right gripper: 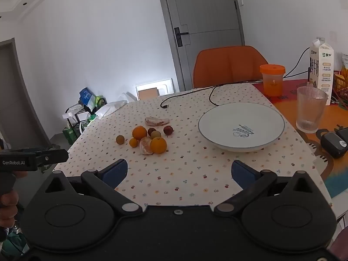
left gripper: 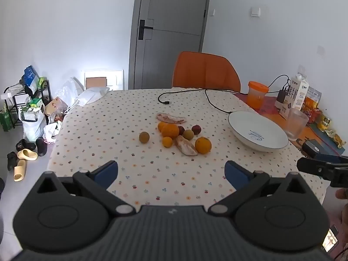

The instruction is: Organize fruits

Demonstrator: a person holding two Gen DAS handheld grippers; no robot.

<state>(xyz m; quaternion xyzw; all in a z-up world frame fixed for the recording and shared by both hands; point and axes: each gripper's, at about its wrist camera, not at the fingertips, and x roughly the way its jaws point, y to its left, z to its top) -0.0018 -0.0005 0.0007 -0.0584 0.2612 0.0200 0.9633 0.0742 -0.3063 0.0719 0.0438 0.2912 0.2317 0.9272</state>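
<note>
A cluster of fruit lies mid-table on the dotted cloth: a large orange point(left gripper: 170, 130) point(right gripper: 139, 132), another orange point(left gripper: 203, 145) point(right gripper: 158, 145), a small orange one point(left gripper: 167, 141) point(right gripper: 133, 142), a lone olive-green fruit point(left gripper: 144, 137) point(right gripper: 120, 139), a dark red fruit point(left gripper: 196, 128) point(right gripper: 168, 129) and peel pieces point(left gripper: 186, 145) point(right gripper: 145, 145). An empty white bowl point(left gripper: 257, 131) point(right gripper: 241, 126) stands to their right. My left gripper point(left gripper: 171, 171) is open over the near cloth, short of the fruit. My right gripper point(right gripper: 179, 171) is open too, nothing between its fingers.
An orange chair point(left gripper: 205, 70) stands behind the table. A black cable point(left gripper: 184, 96) crosses the far cloth. At the right sit an orange-lidded jar point(right gripper: 272, 79), a ribbed glass point(right gripper: 310, 108), a milk carton point(right gripper: 321, 65) and a black box point(right gripper: 332, 144). Bags and shoes point(left gripper: 24, 154) clutter the floor left.
</note>
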